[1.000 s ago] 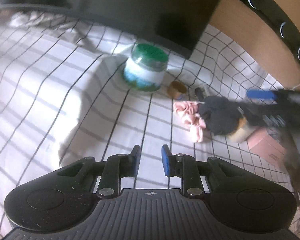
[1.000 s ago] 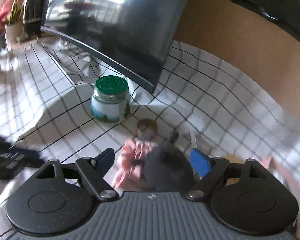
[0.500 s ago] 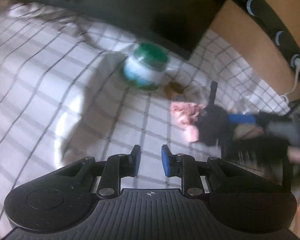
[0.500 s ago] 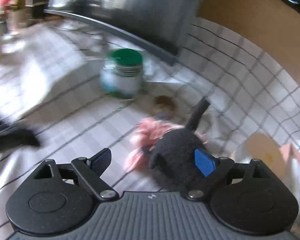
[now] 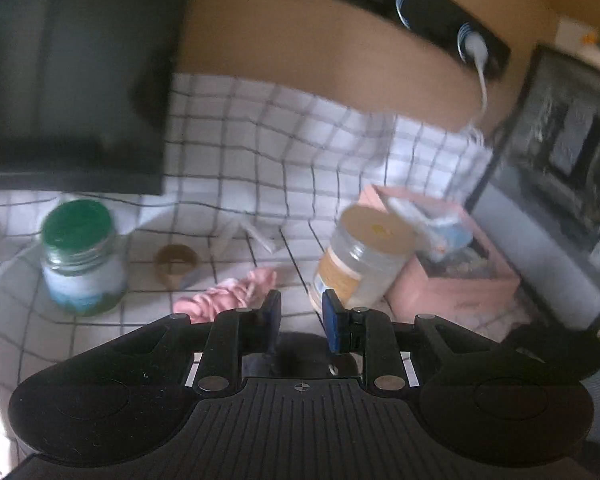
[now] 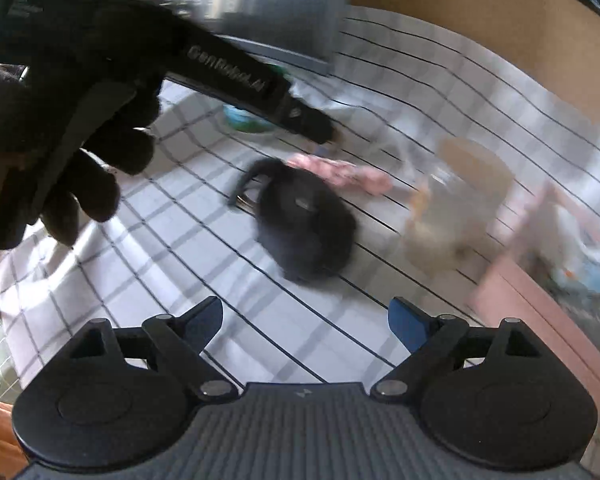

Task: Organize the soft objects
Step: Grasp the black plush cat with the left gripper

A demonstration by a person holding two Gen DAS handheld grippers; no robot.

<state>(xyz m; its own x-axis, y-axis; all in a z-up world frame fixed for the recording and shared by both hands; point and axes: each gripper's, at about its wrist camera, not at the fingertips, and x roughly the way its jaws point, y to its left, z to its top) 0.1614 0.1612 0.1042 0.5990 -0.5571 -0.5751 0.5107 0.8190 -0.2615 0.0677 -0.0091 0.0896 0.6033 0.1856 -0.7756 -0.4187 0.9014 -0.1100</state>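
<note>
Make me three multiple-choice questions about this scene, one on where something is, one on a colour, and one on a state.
1. Where does the pink cloth lie?
A. inside the pink box
B. on the checked cloth beside the black plush
C. on top of the green-lidded jar

2. What colour is the lid of the left jar?
A. green
B. red
C. white

3. How do the right gripper fingers stand?
A. shut on the plush
B. shut on nothing
C. wide apart, holding nothing

Answers:
1 B: it rests on the checked cloth next to the black plush.
2 A: the lid is dark green.
3 C: only cloth shows between the fingers; the plush lies beyond them.
</note>
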